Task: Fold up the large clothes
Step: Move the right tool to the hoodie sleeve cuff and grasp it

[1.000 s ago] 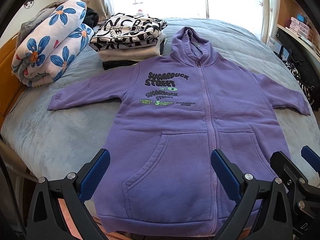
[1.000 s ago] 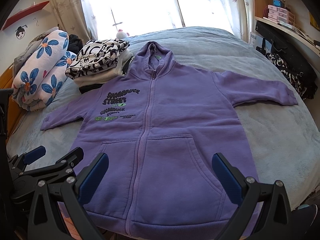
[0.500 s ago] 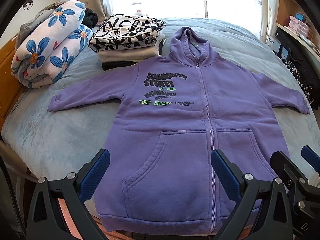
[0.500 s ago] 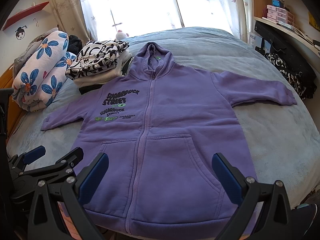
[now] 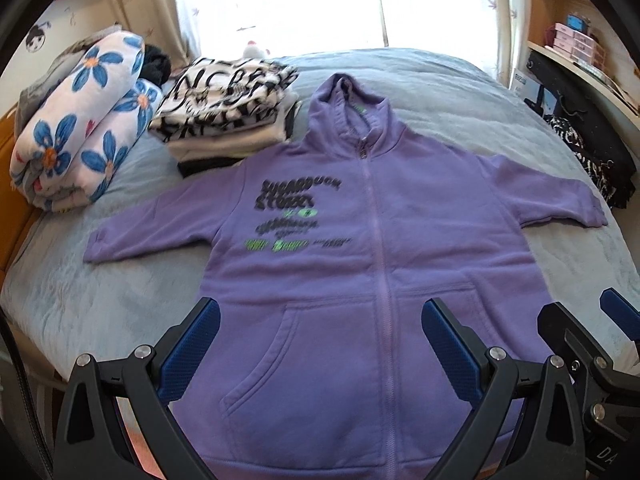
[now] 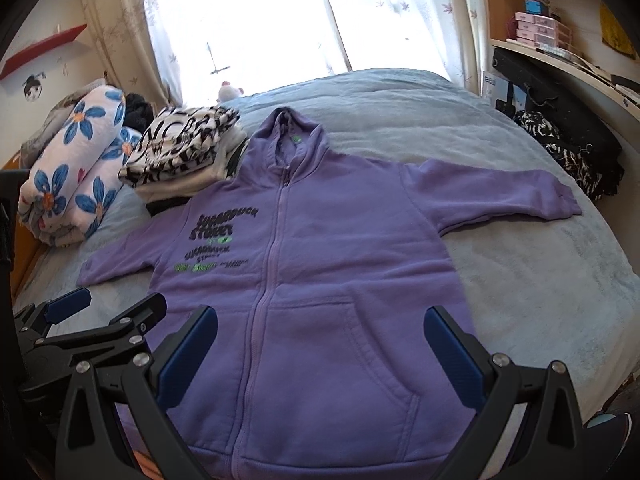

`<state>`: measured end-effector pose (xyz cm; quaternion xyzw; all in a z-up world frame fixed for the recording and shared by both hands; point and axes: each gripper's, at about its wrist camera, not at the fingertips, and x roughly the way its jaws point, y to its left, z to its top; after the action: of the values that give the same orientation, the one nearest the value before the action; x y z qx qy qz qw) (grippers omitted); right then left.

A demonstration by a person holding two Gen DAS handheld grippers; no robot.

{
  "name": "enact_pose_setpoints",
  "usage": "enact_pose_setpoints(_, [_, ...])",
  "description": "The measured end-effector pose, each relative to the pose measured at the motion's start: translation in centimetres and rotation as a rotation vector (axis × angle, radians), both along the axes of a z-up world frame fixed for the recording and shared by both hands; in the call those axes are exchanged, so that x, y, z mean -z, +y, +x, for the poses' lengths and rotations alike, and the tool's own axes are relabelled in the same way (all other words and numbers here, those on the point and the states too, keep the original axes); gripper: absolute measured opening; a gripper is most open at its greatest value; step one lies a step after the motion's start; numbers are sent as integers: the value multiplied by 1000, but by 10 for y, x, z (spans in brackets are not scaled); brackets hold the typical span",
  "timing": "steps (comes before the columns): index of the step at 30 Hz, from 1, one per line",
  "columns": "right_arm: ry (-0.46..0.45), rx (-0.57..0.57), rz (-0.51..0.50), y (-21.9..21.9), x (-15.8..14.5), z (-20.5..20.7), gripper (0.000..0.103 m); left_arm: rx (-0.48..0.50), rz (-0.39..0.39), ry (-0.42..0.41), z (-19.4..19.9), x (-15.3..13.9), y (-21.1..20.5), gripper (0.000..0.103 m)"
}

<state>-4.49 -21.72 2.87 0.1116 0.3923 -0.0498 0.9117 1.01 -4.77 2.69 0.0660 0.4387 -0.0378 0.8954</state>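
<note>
Blanket [image 5: 76, 128] with blue flowers lies rolled at the left edge of the bed [image 5: 460, 92], and beside it sits a stack of folded clothes [image 5: 228, 108] just off the hoodie's left shoulder. The purple hoodie [image 5: 360, 280] lies flat and face up in the middle of the bed, zipped, sleeves spread to both sides, hood toward the window. Left tongs [image 5: 320, 348] and right tongs [image 6: 320, 352] hover above its hem, both spread wide and gripping nothing.

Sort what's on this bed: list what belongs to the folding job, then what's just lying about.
For the job:
purple hoodie, spread flat, zipped
left gripper, open
right gripper, open

Lying about:
stack of folded clothes
floral blanket
black patterned garment
</note>
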Motion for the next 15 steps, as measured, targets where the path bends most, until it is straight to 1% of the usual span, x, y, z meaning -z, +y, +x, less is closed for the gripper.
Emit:
enact_pose_setpoints(3, [-24,21,8,-15,-6,3,103,22,-4,-23,7,-9,-16,100])
enact_pose_setpoints(10, [-82,64,-36,-48,-25,12,103,83,-15,-97,21,-32,-56,100])
enact_pose_setpoints(15, [-135,113,-115,-74,-44,20,103,142,-6,-181,33,-51,-89,100])
